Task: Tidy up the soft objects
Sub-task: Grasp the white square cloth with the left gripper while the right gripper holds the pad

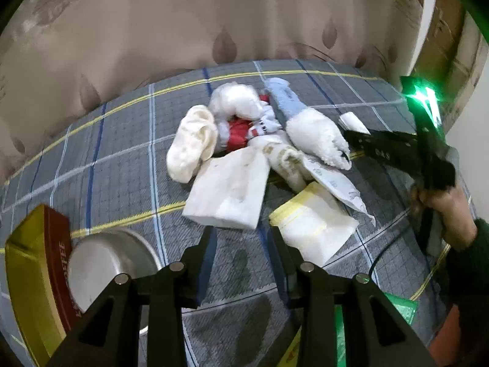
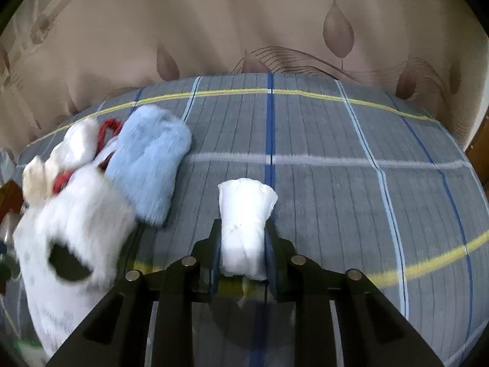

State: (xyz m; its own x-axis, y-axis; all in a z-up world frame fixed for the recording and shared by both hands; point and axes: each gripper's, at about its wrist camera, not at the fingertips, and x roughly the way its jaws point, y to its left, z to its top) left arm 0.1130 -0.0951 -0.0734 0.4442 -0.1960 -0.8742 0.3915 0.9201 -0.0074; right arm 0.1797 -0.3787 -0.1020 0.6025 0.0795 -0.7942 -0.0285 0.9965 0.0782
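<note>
A heap of soft things lies on the plaid bed cover (image 1: pixel 122 140): a cream sock (image 1: pixel 191 143), a white fluffy toy (image 1: pixel 235 104), a red cloth (image 1: pixel 238 133), a light blue fuzzy sock (image 1: pixel 284 101), a white fuzzy sock (image 1: pixel 318 137) and white folded packets (image 1: pixel 229 189). My left gripper (image 1: pixel 241 232) is open and empty, just short of the packets. My right gripper (image 2: pixel 243 229) is shut on a small white folded pad (image 2: pixel 244 223), held above the bed cover (image 2: pixel 336 140) right of the blue sock (image 2: pixel 146 165) and white sock (image 2: pixel 76 214). It also shows in the left wrist view (image 1: pixel 348 134).
A metal bowl (image 1: pixel 104 263) and a red and gold box (image 1: pixel 33 275) sit at the front left. A yellow-edged white packet (image 1: pixel 311 223) lies right of my left gripper. A beige leaf-print curtain (image 2: pixel 244 24) hangs behind the bed. A cardboard box (image 1: pixel 452 46) stands far right.
</note>
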